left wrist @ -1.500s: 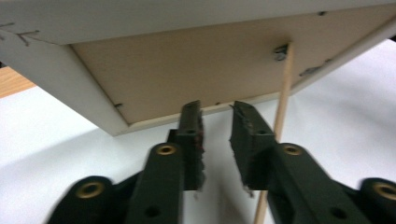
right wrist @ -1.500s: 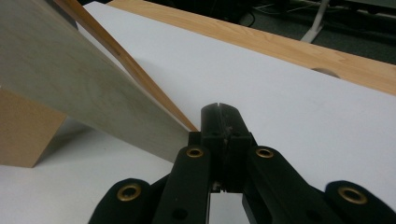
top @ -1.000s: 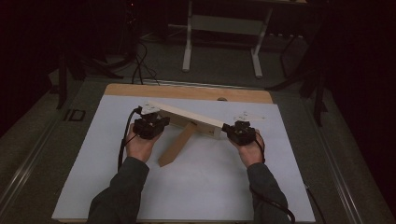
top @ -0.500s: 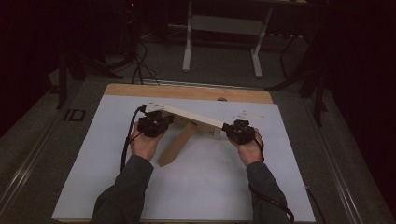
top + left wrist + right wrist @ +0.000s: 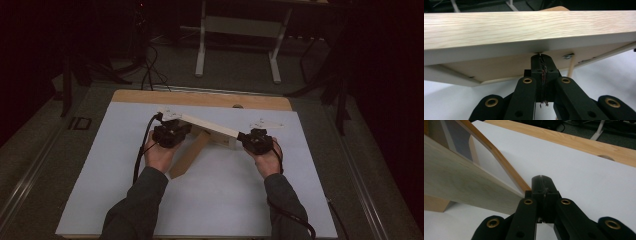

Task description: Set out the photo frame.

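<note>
While palms face inward | both hands flank wooden panel

Room dim, walls lost in darkness. Grey carpeted floor beyond the far edge of the light wooden table. White sheet covers most of the tabletop; bare wood strip along the far edge, with a round hole. White metal desk frame stands behind. Black cables trail on the floor, far left.

The high view is dim with black surroundings, while both gripper views are brighter, softly blurred up close.
</note>
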